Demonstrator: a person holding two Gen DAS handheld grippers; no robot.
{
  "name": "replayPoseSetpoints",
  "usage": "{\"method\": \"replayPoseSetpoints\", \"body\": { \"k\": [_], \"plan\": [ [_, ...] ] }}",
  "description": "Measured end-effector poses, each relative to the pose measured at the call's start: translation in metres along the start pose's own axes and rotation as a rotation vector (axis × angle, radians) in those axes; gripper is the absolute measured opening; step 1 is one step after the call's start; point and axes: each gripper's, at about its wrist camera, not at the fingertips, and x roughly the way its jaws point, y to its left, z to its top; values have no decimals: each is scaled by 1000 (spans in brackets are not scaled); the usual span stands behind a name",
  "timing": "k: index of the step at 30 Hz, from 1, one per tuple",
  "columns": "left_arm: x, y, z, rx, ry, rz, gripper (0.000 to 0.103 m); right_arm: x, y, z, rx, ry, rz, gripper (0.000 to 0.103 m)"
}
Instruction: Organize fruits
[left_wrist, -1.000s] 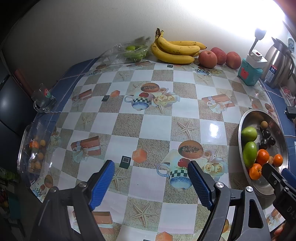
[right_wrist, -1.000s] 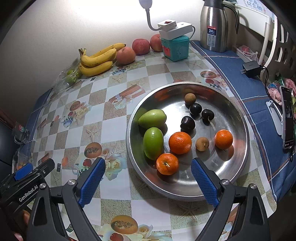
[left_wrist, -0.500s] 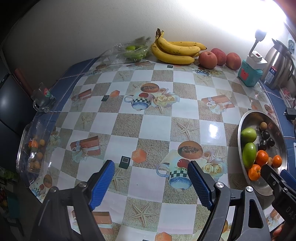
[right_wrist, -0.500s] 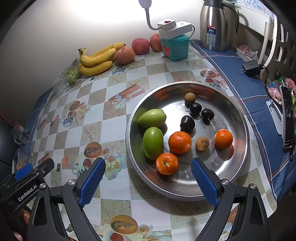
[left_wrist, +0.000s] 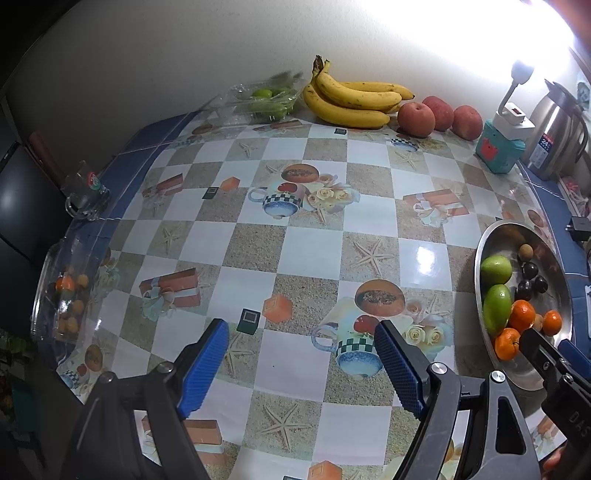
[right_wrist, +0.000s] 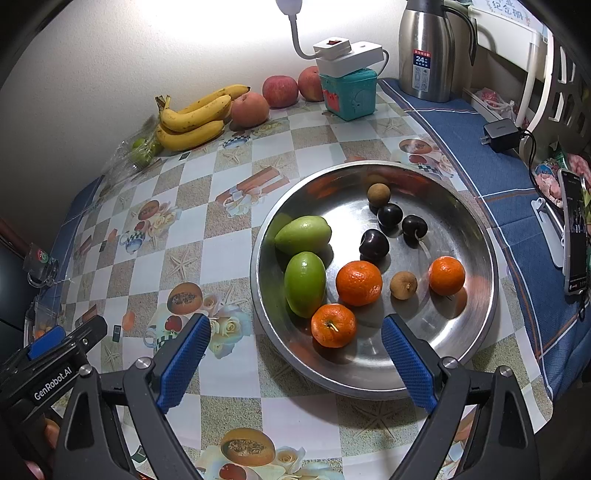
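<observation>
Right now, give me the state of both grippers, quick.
Left gripper: open, nothing between its jaws, over the tablecloth.
Right gripper: open, holding nothing, at the near rim of the metal bowl.

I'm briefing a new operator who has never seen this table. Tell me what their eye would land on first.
First the steel bowl on the checkered tablecloth, below the open right gripper: it holds three oranges, two green fruits, dark cherries and small brown fruits. Next, along the back wall, the bananas lying beside red apples. At the table's left edge sits a clear container with small orange fruits.
</observation>
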Motion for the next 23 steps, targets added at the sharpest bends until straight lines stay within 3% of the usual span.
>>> {"method": "replayPoseSetpoints", "body": {
  "k": [23],
  "plan": [
    [-2, 2, 2, -14, -9, -3, 84, 1, 0, 0, -1, 2, 0, 94]
  ]
}}
